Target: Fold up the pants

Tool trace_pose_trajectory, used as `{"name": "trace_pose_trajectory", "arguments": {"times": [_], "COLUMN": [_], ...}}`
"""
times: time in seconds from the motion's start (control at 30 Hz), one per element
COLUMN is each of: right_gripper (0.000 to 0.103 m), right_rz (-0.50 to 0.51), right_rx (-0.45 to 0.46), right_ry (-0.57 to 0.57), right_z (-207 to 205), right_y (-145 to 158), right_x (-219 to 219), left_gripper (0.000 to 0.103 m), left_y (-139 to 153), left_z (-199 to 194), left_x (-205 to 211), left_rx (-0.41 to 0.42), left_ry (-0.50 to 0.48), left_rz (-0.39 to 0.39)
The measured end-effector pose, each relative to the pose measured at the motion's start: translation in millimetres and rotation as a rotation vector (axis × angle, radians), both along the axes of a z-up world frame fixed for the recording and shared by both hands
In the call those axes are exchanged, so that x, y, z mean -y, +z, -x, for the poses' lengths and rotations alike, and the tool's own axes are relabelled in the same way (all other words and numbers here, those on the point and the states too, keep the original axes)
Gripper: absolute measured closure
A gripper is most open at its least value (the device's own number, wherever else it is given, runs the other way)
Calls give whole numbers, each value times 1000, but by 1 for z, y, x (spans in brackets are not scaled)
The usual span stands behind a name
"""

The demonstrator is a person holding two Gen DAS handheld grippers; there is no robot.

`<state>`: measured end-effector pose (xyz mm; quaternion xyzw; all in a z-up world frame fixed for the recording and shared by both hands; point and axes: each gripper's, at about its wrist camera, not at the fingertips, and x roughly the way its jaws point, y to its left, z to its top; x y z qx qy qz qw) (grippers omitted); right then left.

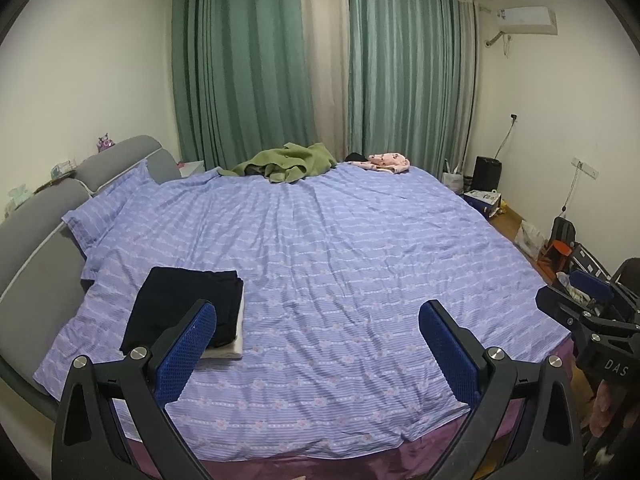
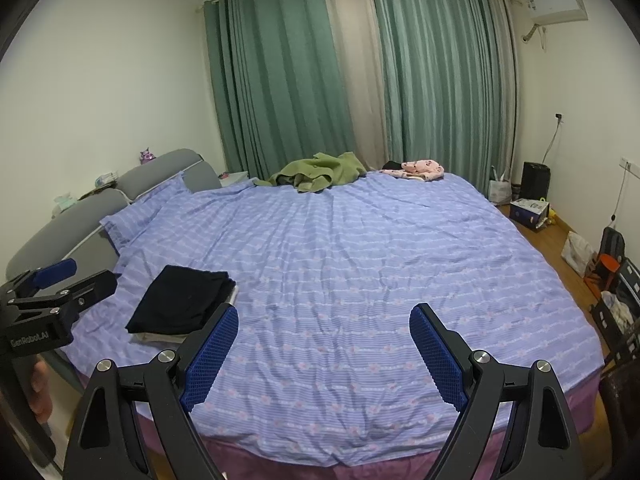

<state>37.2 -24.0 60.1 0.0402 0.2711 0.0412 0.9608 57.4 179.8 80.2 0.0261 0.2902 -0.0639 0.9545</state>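
Left wrist: fingers (image 1: pixel 318 324) wide, empty | I aim for green pants (image 1: pixel 286 162) far ahead | right fingers (image 2: pixel 324 330) wide too.

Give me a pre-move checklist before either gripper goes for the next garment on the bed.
1. Left gripper open, nothing held: ok.
2. Right gripper open, nothing held: ok.
3. Folded black pants lie flat on the white folded item near the headboard: ok.
4. Next garment within reach: not ok; the green garment and pink garment lie at the far edge.
5. Whether the green one is pants: cannot tell.
6. Bedspread between grippers and garments unobstructed: ok.
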Motion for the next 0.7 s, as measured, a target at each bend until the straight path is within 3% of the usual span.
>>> {"name": "trace_pose_trajectory", "arguments": {"times": [0.7], "right_gripper": [15], "right_rz": [4], "right_rx": [-17], "right_ry": [-12], "right_z": [0], "right_y": [-4], "right_x": [6], "left_gripper": [0], "left_y": [-4], "left_z": [1], "left_x": [9], "left_rx": [14], "left_ry": [5], "left_rz": [-29]}}
